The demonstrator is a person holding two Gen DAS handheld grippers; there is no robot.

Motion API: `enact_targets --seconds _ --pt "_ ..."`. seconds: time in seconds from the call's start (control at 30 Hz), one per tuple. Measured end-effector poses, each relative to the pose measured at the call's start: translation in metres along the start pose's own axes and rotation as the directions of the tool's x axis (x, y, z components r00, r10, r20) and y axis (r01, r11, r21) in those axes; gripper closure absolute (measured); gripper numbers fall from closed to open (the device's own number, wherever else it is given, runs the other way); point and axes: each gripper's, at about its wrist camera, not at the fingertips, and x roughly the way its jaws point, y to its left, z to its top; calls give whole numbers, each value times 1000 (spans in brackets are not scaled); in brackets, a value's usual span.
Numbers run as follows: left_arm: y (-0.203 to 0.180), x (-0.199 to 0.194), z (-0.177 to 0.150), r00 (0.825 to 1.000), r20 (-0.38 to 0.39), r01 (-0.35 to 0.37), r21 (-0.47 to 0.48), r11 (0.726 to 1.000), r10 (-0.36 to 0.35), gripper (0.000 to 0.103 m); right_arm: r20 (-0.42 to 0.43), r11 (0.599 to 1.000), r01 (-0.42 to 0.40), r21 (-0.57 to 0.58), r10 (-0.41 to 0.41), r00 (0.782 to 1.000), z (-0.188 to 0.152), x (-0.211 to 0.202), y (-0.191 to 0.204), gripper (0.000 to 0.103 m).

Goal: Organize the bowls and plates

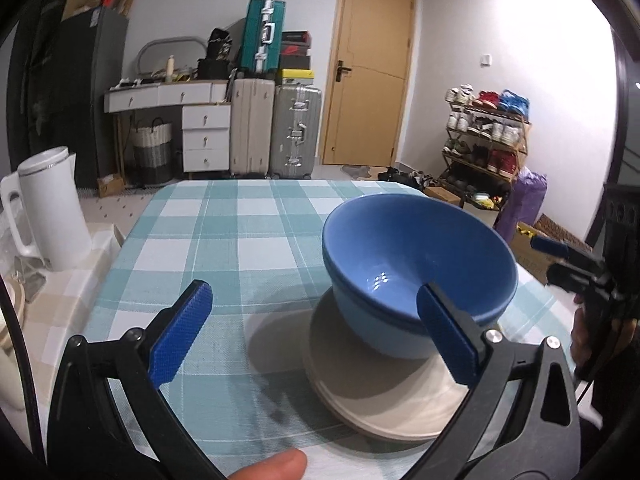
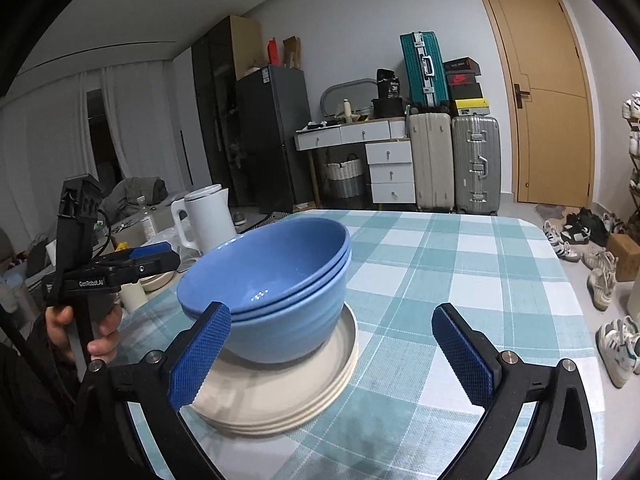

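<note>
The blue bowls (image 2: 266,280) sit stacked on the cream plates (image 2: 280,384), in the middle of the right view and at the lower right of the left view. They rest on the checked table (image 1: 224,232). The left gripper (image 1: 316,332) is wide open and holds nothing. The right gripper (image 2: 332,354) is wide open too, with nothing in it.

Bowls (image 2: 272,280) nested on stacked plates (image 2: 280,392), on table (image 2: 460,280), kettle (image 2: 206,218) left.
</note>
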Motion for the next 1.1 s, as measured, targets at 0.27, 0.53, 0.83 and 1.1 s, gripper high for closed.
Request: enact_targets --seconds 0.27,0.53,0.83,1.1 --pt "9 10 -22 1000 -12 5 19 1000 -5 1 -2 998 -23 -52 23 1000 -13 6 3 0" --pt "11 19 -30 1000 4 5 17 1000 -5 1 -6 996 -54 -71 54 999 -24 9 6 0" --pt "12 14 -29 1000 25 8 14 1000 -8 1 13 994 -55 -92 56 998 -26 6 10 0" --pt "13 14 -29 1000 20 7 14 1000 -7 1 11 993 -60 -102 62 998 -27 7 12 0"
